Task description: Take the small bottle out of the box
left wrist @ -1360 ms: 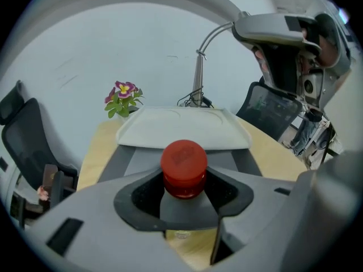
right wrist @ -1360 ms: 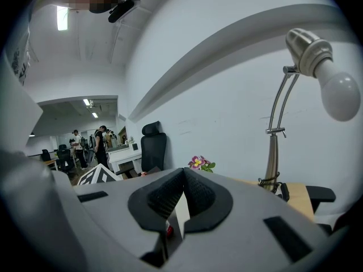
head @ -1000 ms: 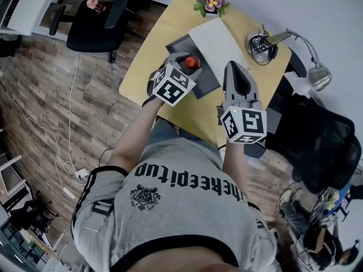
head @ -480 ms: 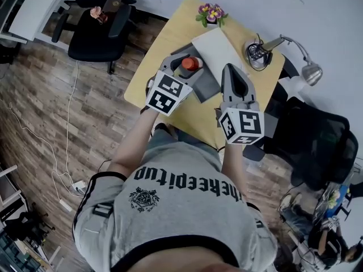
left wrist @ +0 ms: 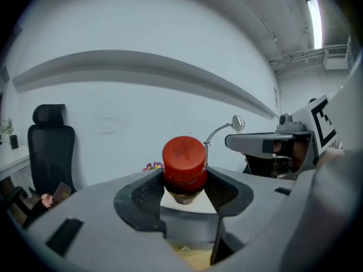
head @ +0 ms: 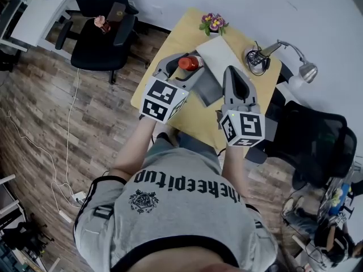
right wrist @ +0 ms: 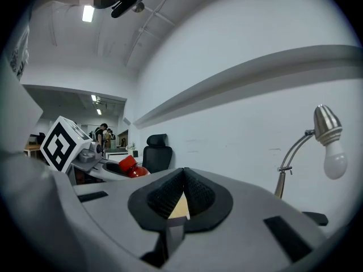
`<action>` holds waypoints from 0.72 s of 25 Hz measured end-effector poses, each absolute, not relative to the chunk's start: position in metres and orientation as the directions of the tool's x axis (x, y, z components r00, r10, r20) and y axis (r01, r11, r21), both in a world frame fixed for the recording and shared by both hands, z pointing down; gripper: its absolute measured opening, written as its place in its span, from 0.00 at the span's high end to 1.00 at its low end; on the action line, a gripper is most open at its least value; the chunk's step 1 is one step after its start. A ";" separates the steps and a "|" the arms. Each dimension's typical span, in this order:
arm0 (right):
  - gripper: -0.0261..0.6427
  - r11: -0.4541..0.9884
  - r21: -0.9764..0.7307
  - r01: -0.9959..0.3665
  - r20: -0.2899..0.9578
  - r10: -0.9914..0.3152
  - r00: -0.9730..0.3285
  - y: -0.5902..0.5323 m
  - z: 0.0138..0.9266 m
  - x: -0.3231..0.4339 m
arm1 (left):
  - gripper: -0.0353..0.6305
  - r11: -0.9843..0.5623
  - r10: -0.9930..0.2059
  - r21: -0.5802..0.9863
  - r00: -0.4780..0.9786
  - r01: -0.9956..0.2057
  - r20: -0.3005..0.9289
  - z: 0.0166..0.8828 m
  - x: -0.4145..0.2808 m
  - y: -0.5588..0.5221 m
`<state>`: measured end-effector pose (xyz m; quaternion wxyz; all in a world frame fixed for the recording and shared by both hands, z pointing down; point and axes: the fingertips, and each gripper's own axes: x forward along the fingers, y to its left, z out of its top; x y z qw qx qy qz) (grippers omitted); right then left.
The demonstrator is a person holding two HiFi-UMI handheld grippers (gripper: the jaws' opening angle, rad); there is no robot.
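The small bottle (head: 188,63) with a red cap (left wrist: 184,156) hangs in the air above the table, and my left gripper (head: 181,65) is shut on it just below the cap. In the left gripper view the dark pads (left wrist: 146,192) press its neck from both sides. The dark grey box (head: 207,87) lies on the wooden table (head: 170,38) under and right of the bottle, beside a white lid (head: 219,51). My right gripper (head: 233,72) hovers over the table right of the box, jaws shut with nothing between them (right wrist: 182,196). From the right gripper view the bottle (right wrist: 130,166) shows at the left.
A flower pot (head: 213,22) stands at the table's far edge. A desk lamp (head: 304,68) and a cable-wrapped holder (head: 256,55) sit at the far right. Black chairs stand left (head: 101,37) and right (head: 312,143) of the table, on a wood floor.
My left gripper has risen with the bottle, lifting it up and away from the box. The right gripper has stayed nearly in place, shut.
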<state>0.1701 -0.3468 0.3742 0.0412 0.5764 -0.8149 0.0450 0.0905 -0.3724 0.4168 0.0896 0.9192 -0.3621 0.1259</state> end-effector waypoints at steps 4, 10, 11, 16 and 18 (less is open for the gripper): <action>0.98 0.318 -0.002 -0.948 0.092 -0.944 -0.316 -0.338 0.360 0.162 | 0.61 -0.729 -0.652 0.065 0.721 -0.681 0.234 0.391 0.081 -0.364; 0.98 0.286 0.015 -0.958 0.054 -0.957 -0.285 -0.322 0.343 0.154 | 0.61 -0.735 -0.661 0.063 0.734 -0.675 0.154 0.357 0.066 -0.348; 0.98 0.281 0.021 -0.960 0.048 -0.959 -0.280 -0.319 0.340 0.153 | 0.61 -0.735 -0.664 0.059 0.735 -0.675 0.141 0.352 0.064 -0.345; 0.98 0.243 0.055 -0.968 0.019 -0.970 -0.242 -0.301 0.324 0.150 | 0.61 -0.731 -0.677 0.042 0.731 -0.681 0.086 0.330 0.049 -0.332; 0.98 0.234 0.059 -0.971 0.007 -0.972 -0.234 -0.294 0.317 0.149 | 0.61 -0.726 -0.684 0.037 0.727 -0.686 0.066 0.323 0.044 -0.327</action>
